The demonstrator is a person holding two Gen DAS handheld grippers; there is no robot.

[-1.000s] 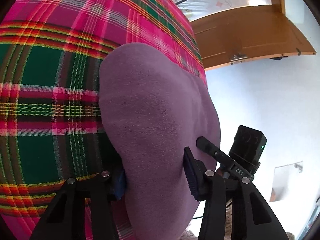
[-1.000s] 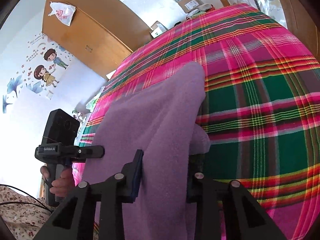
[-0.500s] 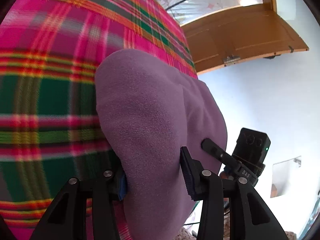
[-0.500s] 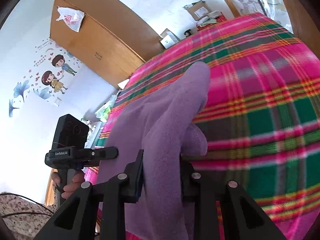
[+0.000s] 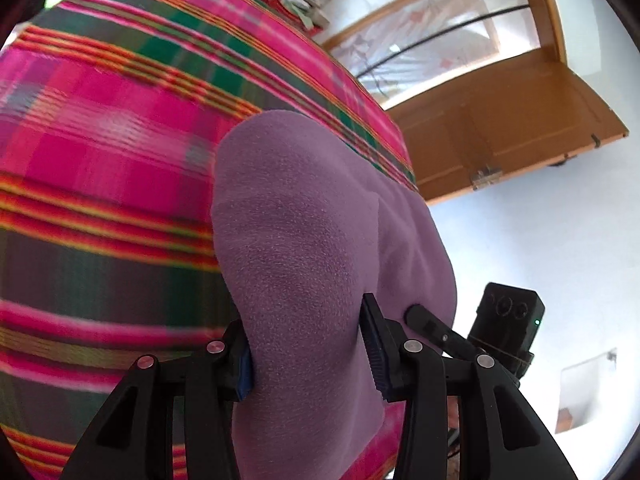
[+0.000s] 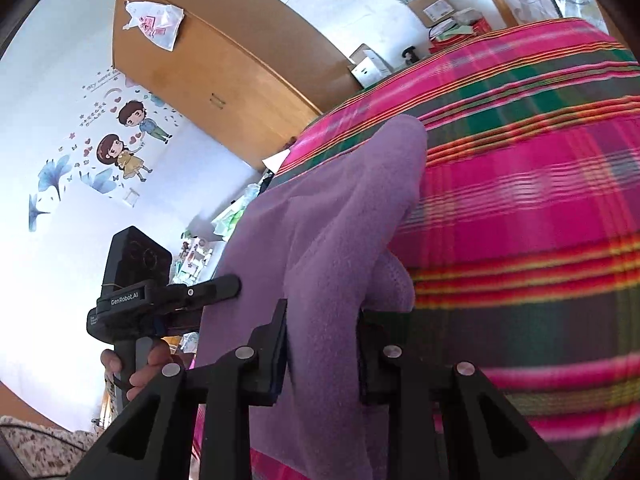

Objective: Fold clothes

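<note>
A purple fleece garment (image 5: 296,240) hangs lifted above a bed with a pink and green plaid cover (image 5: 100,152). My left gripper (image 5: 306,352) is shut on the garment's near edge, cloth bunched between its blue pads. My right gripper (image 6: 322,344) is likewise shut on the purple fleece garment (image 6: 332,216), which rises in a fold toward the plaid cover (image 6: 540,208). The left gripper's body (image 6: 136,292) shows in the right wrist view with a hand (image 6: 148,368) around its handle; the right gripper's body (image 5: 508,328) shows at the lower right of the left wrist view.
A wooden door (image 5: 504,136) stands open beyond the bed's far side. A wooden wardrobe (image 6: 224,76) with a plastic bag (image 6: 154,24) on it lines the wall, beside cartoon wall stickers (image 6: 124,140). Cardboard boxes (image 6: 436,6) sit past the bed's head.
Both grippers have lifted and tilted up with the garment held; more of the room and the far bed edge has come into view, and the fleece has been drawn higher off the cover.
</note>
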